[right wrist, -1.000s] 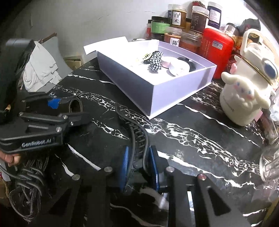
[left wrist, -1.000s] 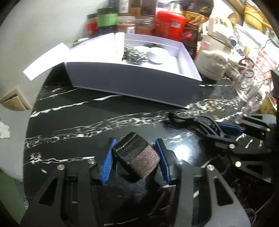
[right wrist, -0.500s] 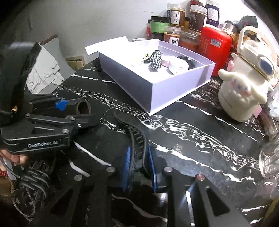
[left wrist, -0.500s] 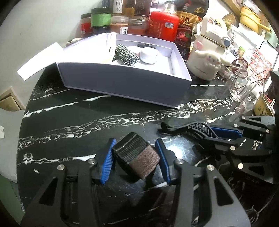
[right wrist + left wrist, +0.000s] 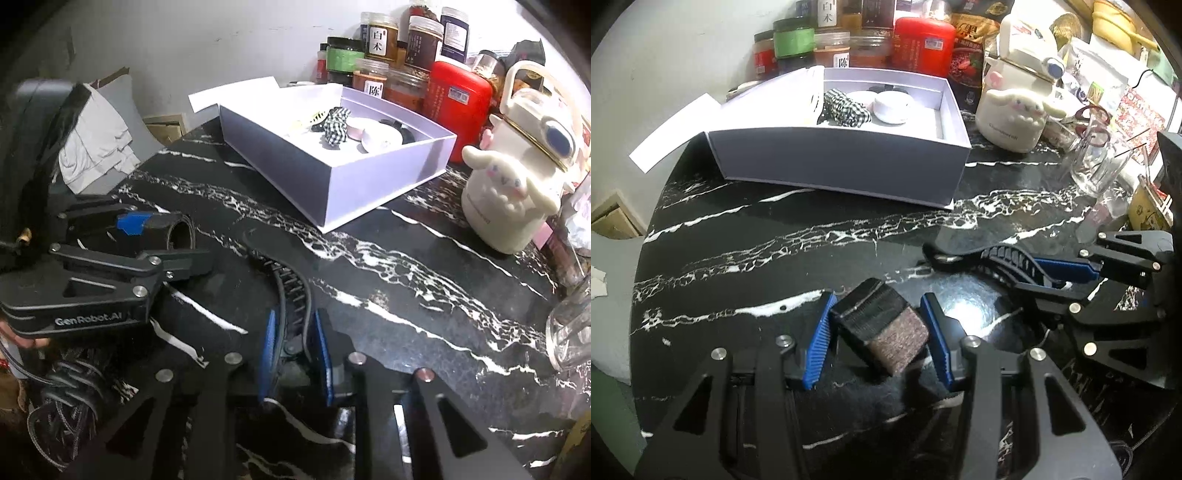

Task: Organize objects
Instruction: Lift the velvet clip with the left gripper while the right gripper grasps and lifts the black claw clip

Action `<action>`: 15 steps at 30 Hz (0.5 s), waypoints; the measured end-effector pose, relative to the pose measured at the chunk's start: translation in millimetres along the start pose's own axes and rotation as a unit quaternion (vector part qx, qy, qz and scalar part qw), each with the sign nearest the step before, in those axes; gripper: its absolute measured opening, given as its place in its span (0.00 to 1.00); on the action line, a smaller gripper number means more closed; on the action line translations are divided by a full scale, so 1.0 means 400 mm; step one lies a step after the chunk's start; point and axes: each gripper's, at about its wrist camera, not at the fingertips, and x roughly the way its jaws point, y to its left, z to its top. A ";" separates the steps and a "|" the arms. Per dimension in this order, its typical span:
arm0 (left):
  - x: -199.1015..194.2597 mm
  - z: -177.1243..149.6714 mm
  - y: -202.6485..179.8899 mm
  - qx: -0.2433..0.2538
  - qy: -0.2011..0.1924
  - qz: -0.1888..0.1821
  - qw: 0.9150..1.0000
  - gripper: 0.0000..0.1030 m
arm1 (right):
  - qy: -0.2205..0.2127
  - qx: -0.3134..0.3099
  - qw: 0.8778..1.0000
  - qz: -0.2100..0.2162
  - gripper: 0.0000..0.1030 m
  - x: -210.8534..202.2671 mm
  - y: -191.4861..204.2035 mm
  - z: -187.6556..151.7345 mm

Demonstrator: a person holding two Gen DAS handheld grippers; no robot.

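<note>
My left gripper (image 5: 879, 332) is shut on a rolled dark strap with a brown end (image 5: 882, 330), held above the black marble counter. It also shows in the right wrist view (image 5: 159, 236), with the strap roll (image 5: 177, 234) between its fingers. My right gripper (image 5: 293, 350) is shut on a black toothed hair clip (image 5: 291, 291). The clip also shows in the left wrist view (image 5: 982, 258), held by the right gripper (image 5: 1060, 273). An open white box (image 5: 842, 158) stands behind, holding a checkered scrunchie (image 5: 846, 109) and a white round case (image 5: 891, 107).
A cream cartoon kettle (image 5: 1015, 107), a red canister (image 5: 923, 40) and several jars (image 5: 794, 40) stand behind the box. A glass mug (image 5: 1097, 162) is at the right. Coiled cables (image 5: 66, 398) lie at the counter's left edge.
Both grippers have drawn back and up from the box, each still holding its object. The box looks smaller and farther in both views.
</note>
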 end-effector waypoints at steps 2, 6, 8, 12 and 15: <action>-0.003 -0.007 -0.006 0.004 0.003 0.012 1.000 0.45 | -0.002 0.001 1.000 -0.001 0.27 0.000 -0.004 -0.005; -0.009 -0.021 -0.012 0.008 0.003 0.021 1.000 0.54 | -0.010 0.005 1.000 0.005 0.27 -0.003 -0.011 -0.011; -0.012 -0.025 -0.010 0.004 -0.003 0.017 1.000 0.54 | -0.013 0.007 1.000 0.007 0.26 -0.003 -0.011 -0.012; -0.019 -0.024 -0.001 -0.013 -0.007 0.007 1.000 0.40 | -0.015 0.010 1.000 0.008 0.24 -0.006 -0.011 -0.012; -0.018 -0.020 -0.001 -0.018 -0.003 -0.001 1.000 0.39 | -0.019 0.016 1.000 0.013 0.21 -0.015 -0.018 -0.012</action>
